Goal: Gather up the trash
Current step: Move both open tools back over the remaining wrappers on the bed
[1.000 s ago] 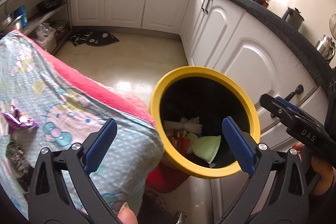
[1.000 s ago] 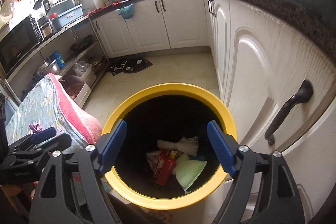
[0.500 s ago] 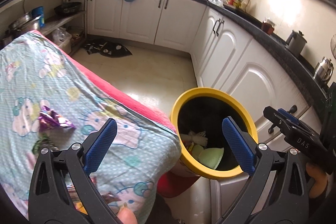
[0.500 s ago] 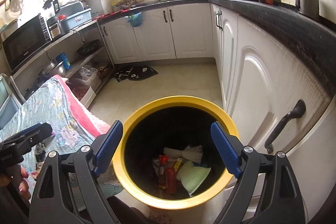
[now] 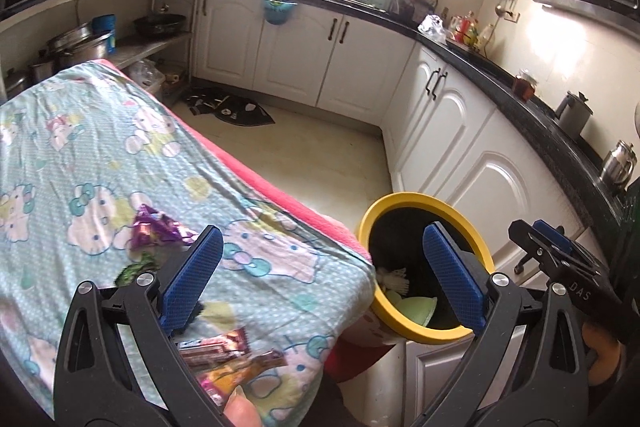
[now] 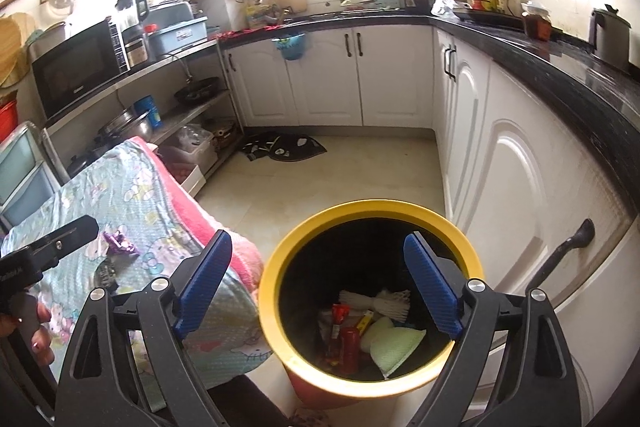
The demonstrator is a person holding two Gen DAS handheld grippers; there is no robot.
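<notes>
While you are holding both grippers with their jaws spread wide and nothing between them, your left gripper (image 5: 318, 267) is hovering over the near right corner of the cloth (image 5: 100, 147), and your right gripper (image 6: 316, 283) is hanging above the bin (image 6: 276, 291). A purple wrapper (image 5: 154, 227) is lying on the cloth just left of the left gripper's left finger, with a green scrap (image 5: 130, 271) near it. Brown and orange wrappers (image 5: 232, 359) are lying nearer you, at the cloth's near edge. The yellow-rimmed bin is standing on the floor just right of the cloth, beside the white cabinets (image 6: 520, 187), and it is holding a red bottle (image 6: 348, 347), a green lid (image 6: 396, 347) and white sticks (image 6: 380, 301).
</notes>
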